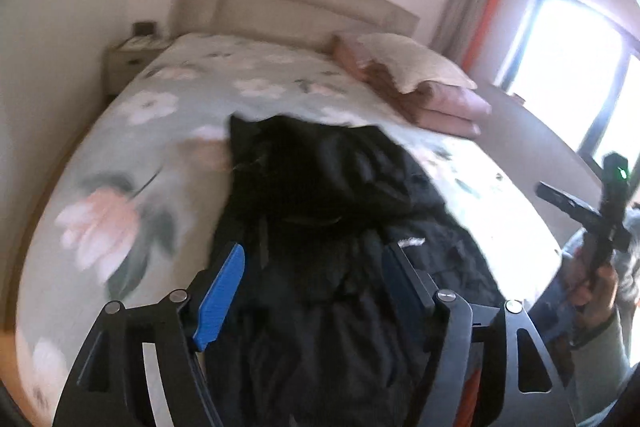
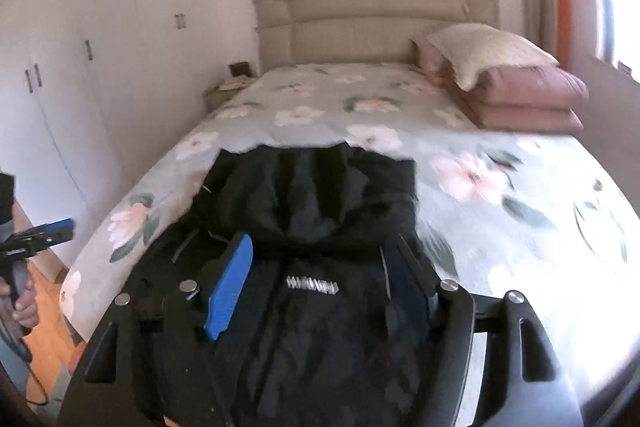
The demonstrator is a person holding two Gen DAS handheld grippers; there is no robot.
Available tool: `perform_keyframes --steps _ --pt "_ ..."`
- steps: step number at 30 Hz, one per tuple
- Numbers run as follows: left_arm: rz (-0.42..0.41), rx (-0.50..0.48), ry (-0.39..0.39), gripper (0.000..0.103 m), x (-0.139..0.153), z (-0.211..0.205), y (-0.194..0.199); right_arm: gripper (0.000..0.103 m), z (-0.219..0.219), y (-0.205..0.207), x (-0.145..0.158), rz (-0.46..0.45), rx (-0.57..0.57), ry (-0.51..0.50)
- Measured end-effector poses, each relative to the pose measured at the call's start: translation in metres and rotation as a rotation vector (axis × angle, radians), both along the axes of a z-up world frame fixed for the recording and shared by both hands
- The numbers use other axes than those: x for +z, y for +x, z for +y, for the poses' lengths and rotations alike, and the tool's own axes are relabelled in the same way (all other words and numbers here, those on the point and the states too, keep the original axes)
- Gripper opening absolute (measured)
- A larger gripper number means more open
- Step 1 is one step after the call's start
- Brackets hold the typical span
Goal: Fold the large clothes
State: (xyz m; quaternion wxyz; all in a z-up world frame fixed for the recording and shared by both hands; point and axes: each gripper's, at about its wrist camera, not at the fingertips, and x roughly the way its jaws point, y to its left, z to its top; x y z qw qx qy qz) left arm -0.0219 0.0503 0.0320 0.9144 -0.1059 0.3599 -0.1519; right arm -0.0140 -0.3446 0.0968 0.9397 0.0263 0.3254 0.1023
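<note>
A large black hooded jacket [image 1: 320, 195] lies on the floral bedspread [image 1: 160, 131], hood toward the headboard. It also shows in the right wrist view [image 2: 320, 211] with a white logo [image 2: 313, 285] on its chest. My left gripper [image 1: 314, 259] is open above the jacket's lower part, nothing between its blue pads [image 1: 222, 297]. My right gripper [image 2: 320, 259] is open over the jacket's chest, empty. The right gripper shows at the right edge of the left wrist view [image 1: 588, 215]; the left gripper shows at the left edge of the right wrist view [image 2: 40, 233].
Folded pink quilts with a cream pillow [image 2: 512, 83] sit at the bed's far right. The beige headboard [image 2: 376, 23] carries a black item and an orange toy. A nightstand [image 1: 128, 63] and white wardrobes [image 2: 80, 67] stand at the left; a window [image 1: 580, 67] at the right.
</note>
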Motion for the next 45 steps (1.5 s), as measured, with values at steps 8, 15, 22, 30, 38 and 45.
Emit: perform_keyframes --steps 8,15,22,30,38,45 --pt "0.267 0.160 -0.033 0.072 -0.097 0.045 -0.022 0.072 -0.047 -0.016 -0.099 0.263 -0.192 -0.029" --pt "0.437 0.192 -0.101 0.068 -0.167 0.052 -0.005 0.072 -0.090 -0.022 -0.127 0.332 -0.288 -0.016" --pt "0.417 0.075 -0.164 0.016 -0.164 0.037 -0.014 0.061 -0.139 -0.023 -0.157 0.419 -0.333 0.062" --pt "0.479 0.072 -0.193 0.035 -0.171 0.040 -0.009 0.051 -0.140 -0.031 -0.185 0.513 -0.263 0.165" --pt "0.470 0.032 -0.179 0.013 -0.174 0.028 -0.015 0.040 -0.119 -0.036 -0.203 0.588 -0.231 0.162" --pt "0.372 -0.064 -0.454 0.014 -0.143 0.033 -0.021 0.036 -0.080 -0.048 -0.170 0.556 -0.051 0.249"
